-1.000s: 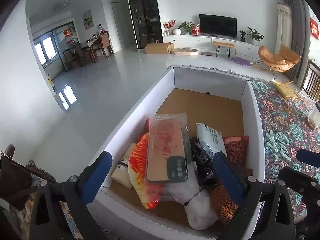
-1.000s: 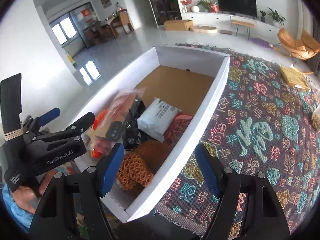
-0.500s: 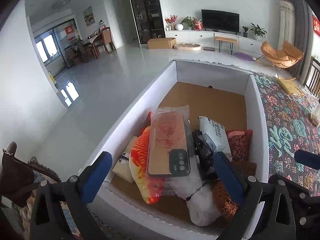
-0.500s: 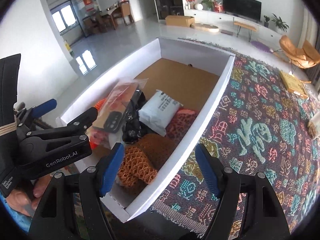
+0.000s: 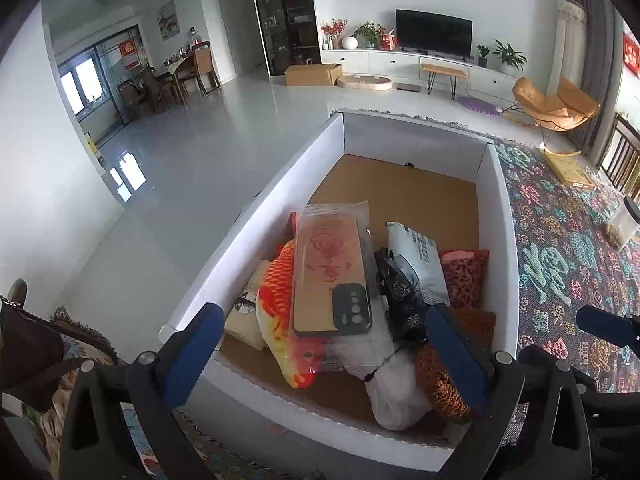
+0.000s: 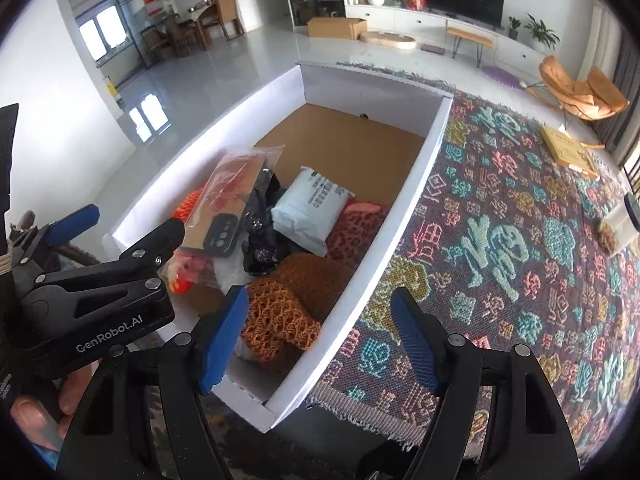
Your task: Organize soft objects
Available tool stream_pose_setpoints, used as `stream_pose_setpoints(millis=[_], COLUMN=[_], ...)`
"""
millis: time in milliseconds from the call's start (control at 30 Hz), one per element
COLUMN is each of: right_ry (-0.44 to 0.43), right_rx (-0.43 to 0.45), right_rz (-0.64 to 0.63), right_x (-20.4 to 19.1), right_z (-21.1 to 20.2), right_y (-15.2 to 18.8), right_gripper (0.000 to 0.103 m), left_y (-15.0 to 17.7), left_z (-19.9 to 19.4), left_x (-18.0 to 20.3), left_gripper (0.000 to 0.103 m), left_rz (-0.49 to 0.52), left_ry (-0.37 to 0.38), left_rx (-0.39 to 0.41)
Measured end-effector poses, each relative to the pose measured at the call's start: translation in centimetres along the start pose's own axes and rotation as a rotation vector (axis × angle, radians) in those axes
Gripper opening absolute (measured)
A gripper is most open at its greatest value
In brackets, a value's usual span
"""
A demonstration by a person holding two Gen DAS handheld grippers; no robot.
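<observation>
Left wrist: plush fish (image 5: pixel 280 312) between jaws (untouched)

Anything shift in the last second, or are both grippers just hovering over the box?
Nothing was grabbed or released. Both views slid slightly: the white box sits a little higher in the right view. The left gripper and right gripper stay open and empty; the packaged phone case and orange fish plush lie unmoved.
</observation>
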State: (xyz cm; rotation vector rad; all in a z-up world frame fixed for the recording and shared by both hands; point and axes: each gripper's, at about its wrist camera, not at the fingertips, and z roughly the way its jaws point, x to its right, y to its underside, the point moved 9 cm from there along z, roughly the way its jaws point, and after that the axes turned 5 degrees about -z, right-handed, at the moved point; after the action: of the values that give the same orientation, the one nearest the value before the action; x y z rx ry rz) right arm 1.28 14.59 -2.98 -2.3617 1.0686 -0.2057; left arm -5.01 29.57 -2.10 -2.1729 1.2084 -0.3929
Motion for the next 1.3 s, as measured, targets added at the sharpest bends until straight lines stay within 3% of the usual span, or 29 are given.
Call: stream_pose_setpoints(millis=[133, 433, 1300], right_ry=[0.008, 0.050, 0.048], right_rx=[0.009, 0.003, 0.003], right_rz=[0.026, 0.018, -0.006], right_x=[-0.5, -1.2, -1.8], right_z=[-1.2, -1.5, -1.5], right_y=[-0.1, 0.2, 0.9], right_gripper=[0.081, 0.081, 0.081], left_y=[-0.3, -0.1, 0.3], left_z=[-1.2, -1.5, -1.0], left_x=[-0.5, -1.5, -2.1], left_gripper=[0.100, 0.100, 0.100], left_rz=[0.011, 0.014, -0.012], left_ry=[-0.007, -0.042, -0.049], left_rx=[0.019, 0.007, 0.004])
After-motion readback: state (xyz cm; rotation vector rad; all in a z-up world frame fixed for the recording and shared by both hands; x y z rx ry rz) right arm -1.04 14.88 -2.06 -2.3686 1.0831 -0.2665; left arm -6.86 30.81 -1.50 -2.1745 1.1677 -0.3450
